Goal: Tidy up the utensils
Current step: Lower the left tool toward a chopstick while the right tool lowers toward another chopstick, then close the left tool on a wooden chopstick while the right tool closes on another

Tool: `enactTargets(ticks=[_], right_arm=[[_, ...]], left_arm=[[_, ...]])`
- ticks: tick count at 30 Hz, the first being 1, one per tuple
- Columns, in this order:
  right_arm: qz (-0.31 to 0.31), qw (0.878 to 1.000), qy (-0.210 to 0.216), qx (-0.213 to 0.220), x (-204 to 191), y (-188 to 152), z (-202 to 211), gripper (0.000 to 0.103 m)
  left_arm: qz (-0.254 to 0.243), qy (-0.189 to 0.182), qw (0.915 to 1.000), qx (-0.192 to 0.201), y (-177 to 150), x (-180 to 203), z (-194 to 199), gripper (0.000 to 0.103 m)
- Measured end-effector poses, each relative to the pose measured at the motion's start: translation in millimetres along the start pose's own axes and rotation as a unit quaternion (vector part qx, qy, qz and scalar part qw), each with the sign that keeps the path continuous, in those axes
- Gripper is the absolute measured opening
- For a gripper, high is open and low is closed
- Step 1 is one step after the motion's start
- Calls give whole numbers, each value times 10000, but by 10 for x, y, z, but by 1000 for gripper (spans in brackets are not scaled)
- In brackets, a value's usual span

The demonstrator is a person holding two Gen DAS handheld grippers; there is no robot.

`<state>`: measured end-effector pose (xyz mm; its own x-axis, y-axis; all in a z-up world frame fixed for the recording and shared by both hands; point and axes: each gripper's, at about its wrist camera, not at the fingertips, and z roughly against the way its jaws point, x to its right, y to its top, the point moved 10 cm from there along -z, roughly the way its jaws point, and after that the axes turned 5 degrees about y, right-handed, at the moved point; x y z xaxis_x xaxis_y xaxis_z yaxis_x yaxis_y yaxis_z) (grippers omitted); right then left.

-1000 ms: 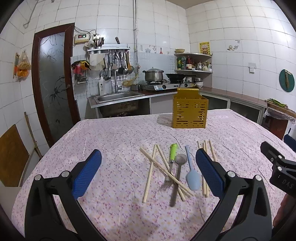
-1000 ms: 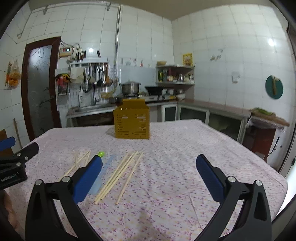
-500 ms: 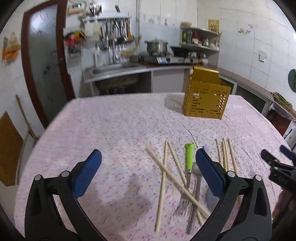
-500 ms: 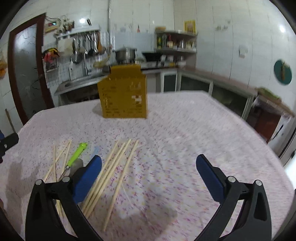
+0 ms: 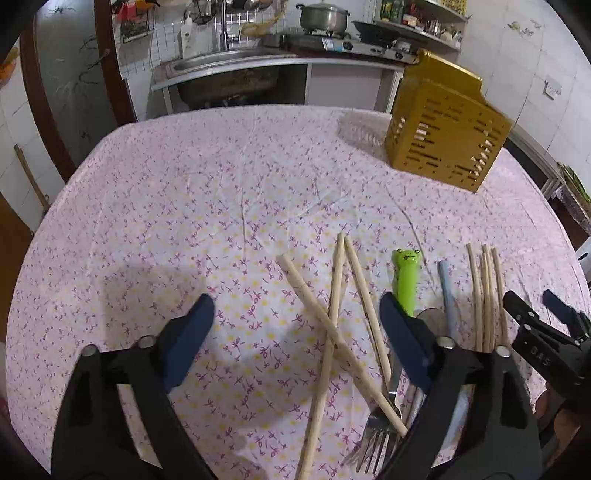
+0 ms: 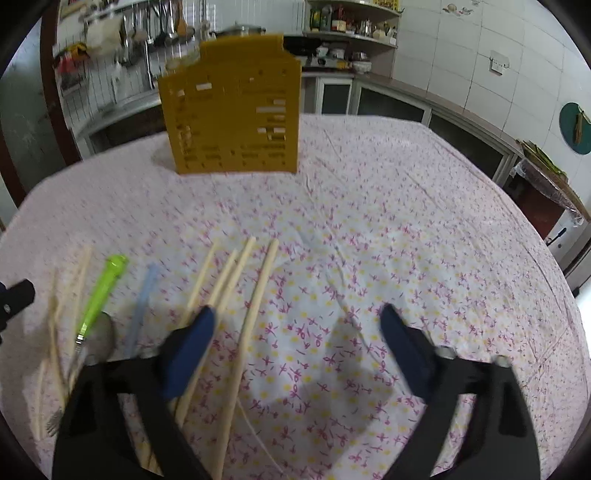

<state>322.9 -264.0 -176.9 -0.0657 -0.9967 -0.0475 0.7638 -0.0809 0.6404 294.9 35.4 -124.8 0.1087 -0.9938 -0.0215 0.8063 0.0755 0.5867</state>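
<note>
A yellow slotted utensil holder (image 5: 445, 127) stands at the far side of the table; it also shows in the right wrist view (image 6: 232, 107). Loose utensils lie near me: crossed wooden chopsticks (image 5: 332, 325), a green frog-handled fork (image 5: 406, 280), a metal spoon (image 5: 430, 317), a light blue spoon (image 5: 447, 291) and a second chopstick bundle (image 5: 485, 291), also seen in the right wrist view (image 6: 240, 288). My left gripper (image 5: 295, 317) is open and empty above the crossed chopsticks. My right gripper (image 6: 295, 328) is open and empty, its left finger over the chopstick bundle.
The table has a pink floral cloth (image 5: 184, 206). Behind it run a sink counter (image 5: 229, 62), a stove with a pot (image 5: 321, 16) and a brown door (image 5: 55, 74). A side table (image 6: 546, 192) stands at the right.
Both grippers have tilted down and moved closer to the table. The utensils now lie right under the fingers. Both stay open.
</note>
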Motion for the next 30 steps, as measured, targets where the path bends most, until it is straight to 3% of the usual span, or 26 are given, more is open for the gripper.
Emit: enactTargets(ticks=[3, 11, 14, 19, 23, 30], right_arm=[[-59, 9998, 74, -179, -14, -40, -69, 59], [-226, 9986, 192, -436, -78, -28, -148, 43], [-259, 9981, 211, -524, -108, 10, -193, 39], [-324, 9964, 285, -727, -100, 89, -289, 37], [-277, 9950, 366, -884, -103, 143, -348, 37], [-304, 9931, 538, -999, -68, 192, -381, 19]], left_arm=[[31, -21, 9996, -265, -21, -6, -113, 67], [153, -210, 9952, -941, -121, 48, -377, 45], [91, -193, 9953, -950, -119, 110, -402, 44], [-100, -281, 9948, -974, -102, 241, -427, 29], [-325, -317, 9937, -1026, -65, 341, -473, 23], [-358, -535, 9911, -1162, 16, 406, -527, 15]])
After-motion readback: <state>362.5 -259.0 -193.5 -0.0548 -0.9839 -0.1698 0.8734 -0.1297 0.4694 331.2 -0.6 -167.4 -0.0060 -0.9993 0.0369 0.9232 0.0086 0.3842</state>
